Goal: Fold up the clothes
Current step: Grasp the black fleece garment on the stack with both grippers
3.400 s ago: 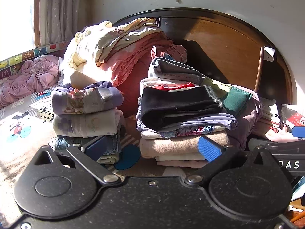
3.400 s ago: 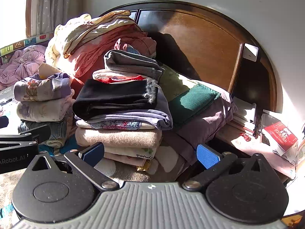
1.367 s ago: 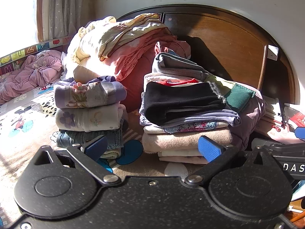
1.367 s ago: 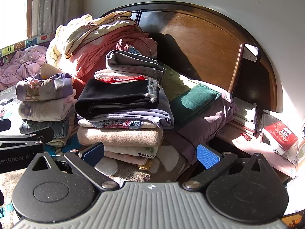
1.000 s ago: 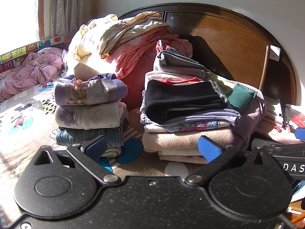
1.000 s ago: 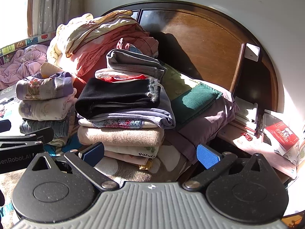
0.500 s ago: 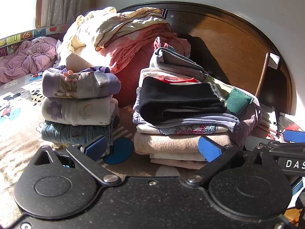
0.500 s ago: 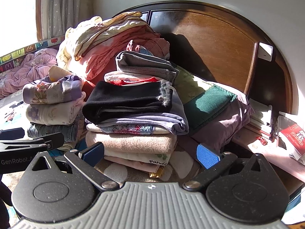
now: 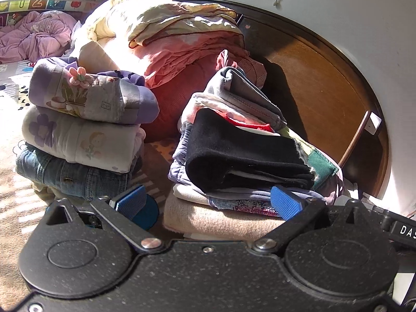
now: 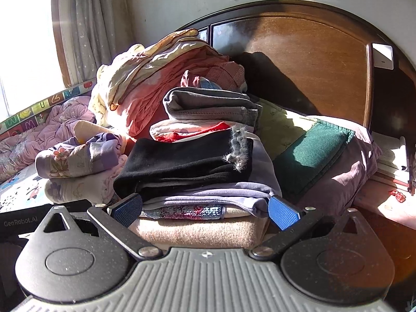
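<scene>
A tall stack of folded clothes stands on the bed, with a black garment [image 9: 244, 153] [image 10: 182, 163] over a lavender one, a patterned one and a tan sweater [image 9: 221, 221] [image 10: 200, 230]; a grey folded piece [image 10: 210, 104] lies on top. A second stack to the left holds a floral lavender garment [image 9: 88, 96] [image 10: 78, 158], a white floral one [image 9: 78, 140] and jeans [image 9: 75, 176]. My left gripper [image 9: 208, 202] is open and empty, close in front of the tall stack. My right gripper [image 10: 205, 209] is open and empty, its fingertips at the stack's lower layers.
A heap of pink and cream bedding [image 9: 182, 36] [image 10: 161, 78] lies behind the stacks against the wooden headboard [image 10: 312, 65]. A green and mauve pillow [image 10: 319, 156] sits right of the tall stack. A purple quilt [image 9: 36, 36] lies far left. Books [image 10: 392, 161] lie on the bedside at right.
Both grippers have moved in closer to the tall stack, which now fills more of both views. Both stay open and empty.
</scene>
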A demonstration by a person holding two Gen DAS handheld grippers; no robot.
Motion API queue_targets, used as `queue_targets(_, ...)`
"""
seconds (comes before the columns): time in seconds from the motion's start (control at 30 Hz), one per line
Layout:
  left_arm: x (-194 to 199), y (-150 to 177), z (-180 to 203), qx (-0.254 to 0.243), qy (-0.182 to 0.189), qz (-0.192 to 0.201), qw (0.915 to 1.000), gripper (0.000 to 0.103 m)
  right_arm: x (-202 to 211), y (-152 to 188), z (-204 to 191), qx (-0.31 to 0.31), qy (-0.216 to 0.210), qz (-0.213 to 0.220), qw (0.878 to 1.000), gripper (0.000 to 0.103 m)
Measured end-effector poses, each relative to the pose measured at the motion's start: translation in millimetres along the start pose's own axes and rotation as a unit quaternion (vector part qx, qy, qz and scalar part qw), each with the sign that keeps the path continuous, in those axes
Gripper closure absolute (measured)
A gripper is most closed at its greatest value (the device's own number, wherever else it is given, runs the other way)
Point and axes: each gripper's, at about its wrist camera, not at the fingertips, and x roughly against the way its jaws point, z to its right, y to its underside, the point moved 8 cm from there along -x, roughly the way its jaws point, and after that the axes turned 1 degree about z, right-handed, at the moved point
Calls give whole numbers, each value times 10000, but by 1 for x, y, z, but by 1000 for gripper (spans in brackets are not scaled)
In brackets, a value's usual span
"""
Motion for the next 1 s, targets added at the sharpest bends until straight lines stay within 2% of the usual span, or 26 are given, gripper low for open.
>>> queue_targets(0.2, -22, -13, 11, -265, 63, 165, 9995, 3, -25, -13, 5, -32, 52, -42, 10000, 1)
queue_targets(0.3, -35, -15, 20, -725, 63, 148, 9972, 19, -37, -16, 9, -328, -120, -148, 9993, 1)
queue_targets(0.37, -43, -14, 25, -1077, 19, 131, 9941, 22, -43, -17, 11, -446, -186, -145, 9987, 1)
queue_targets(0.47, -58, -11, 25, -1482, 2, -18, 9890, 32, -52, -19, 12, -584, -247, -104, 9979, 1)
queue_targets(0.53, -66, -12, 23, -1619, -18, -65, 9868, 38, -57, -19, 13, -651, -284, -90, 9974, 1)
queue_targets(0.7, -73, -20, 30, -1996, -37, 14, 9799, 44, -68, -17, 11, -972, -418, -225, 9941, 1)
queue_targets(0.77, -75, -19, 35, -2261, -105, 24, 9740, 48, -71, -15, 10, -1073, -461, -280, 9928, 1)
queue_targets(0.87, -85, -15, 37, -2478, -124, -98, 9687, 54, -72, -9, 7, -1054, -465, -356, 9927, 1)
queue_targets(0.93, -92, -13, 40, -2724, -189, -146, 9619, 55, -73, -5, 5, -1042, -468, -406, 9926, 1)
queue_targets(1.0, -94, -14, 41, -2734, -189, -190, 9615, 59, -74, -2, 3, -1030, -471, -457, 9925, 1)
